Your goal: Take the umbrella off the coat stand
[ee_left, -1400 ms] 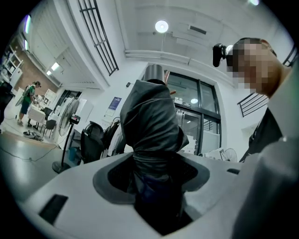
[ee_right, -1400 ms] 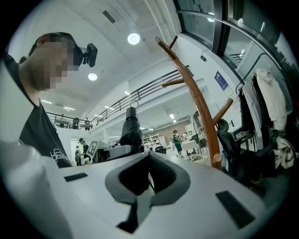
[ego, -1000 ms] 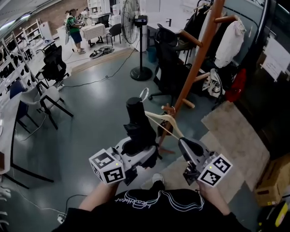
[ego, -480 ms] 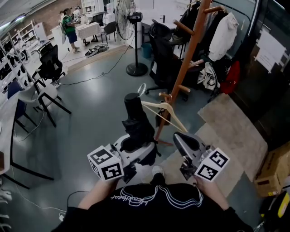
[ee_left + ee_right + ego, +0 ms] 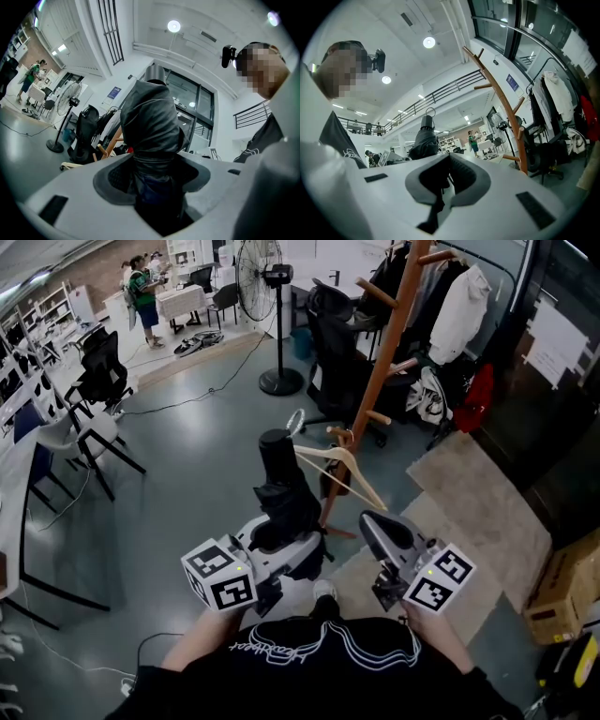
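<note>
A black folded umbrella (image 5: 281,486) stands upright in my left gripper (image 5: 281,542), which is shut on its lower part; a metal ring tops it. In the left gripper view the umbrella (image 5: 152,122) fills the jaws of the left gripper (image 5: 154,185). The umbrella hangs clear of the wooden coat stand (image 5: 386,357), which rises just beyond it to the right. A pale wooden hanger (image 5: 342,470) hangs low on the stand. My right gripper (image 5: 380,532) is shut and empty, right of the umbrella; the right gripper (image 5: 440,187) view shows the umbrella (image 5: 423,140) to its left.
Clothes hang on a rack (image 5: 459,310) behind the stand, with black office chairs (image 5: 333,352) near it. A standing fan (image 5: 267,296) is at the back. A beige rug (image 5: 478,512) and a cardboard box (image 5: 562,606) lie right; desks and chairs (image 5: 103,376) line the left.
Both grippers and the umbrella drew a little back from the coat stand during the first half second, then held still. The left grip on the umbrella is unchanged.
</note>
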{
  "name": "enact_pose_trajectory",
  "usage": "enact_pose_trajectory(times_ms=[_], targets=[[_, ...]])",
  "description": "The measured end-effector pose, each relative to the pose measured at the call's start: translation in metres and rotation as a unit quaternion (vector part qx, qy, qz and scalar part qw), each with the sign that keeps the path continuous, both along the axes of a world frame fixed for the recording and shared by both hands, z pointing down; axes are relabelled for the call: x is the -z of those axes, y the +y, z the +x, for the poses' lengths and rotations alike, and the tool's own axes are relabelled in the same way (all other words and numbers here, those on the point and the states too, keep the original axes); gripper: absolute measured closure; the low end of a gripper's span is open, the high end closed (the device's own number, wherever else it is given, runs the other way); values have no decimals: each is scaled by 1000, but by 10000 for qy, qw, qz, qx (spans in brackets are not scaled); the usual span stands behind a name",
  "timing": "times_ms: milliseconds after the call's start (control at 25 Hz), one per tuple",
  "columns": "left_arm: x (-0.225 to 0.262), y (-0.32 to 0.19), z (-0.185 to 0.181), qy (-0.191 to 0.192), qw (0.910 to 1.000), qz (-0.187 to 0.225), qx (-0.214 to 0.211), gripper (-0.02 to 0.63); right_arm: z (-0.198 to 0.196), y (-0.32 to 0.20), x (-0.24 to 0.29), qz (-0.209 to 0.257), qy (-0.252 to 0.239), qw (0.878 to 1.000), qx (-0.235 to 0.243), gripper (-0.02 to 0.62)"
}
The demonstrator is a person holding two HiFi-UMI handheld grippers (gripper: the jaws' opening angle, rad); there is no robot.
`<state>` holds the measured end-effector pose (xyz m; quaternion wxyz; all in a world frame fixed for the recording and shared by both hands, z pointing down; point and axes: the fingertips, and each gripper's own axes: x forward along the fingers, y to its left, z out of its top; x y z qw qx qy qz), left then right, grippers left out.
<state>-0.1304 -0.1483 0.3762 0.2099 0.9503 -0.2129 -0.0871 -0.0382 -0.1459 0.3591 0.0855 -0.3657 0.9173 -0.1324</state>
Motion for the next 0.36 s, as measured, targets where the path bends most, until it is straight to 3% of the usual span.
enact_pose_trajectory(times_ms=[360], targets=[[0,-6,14,-30,10000,-32,-78,373,13,-6,1,-4,-48,10000,-59,594]])
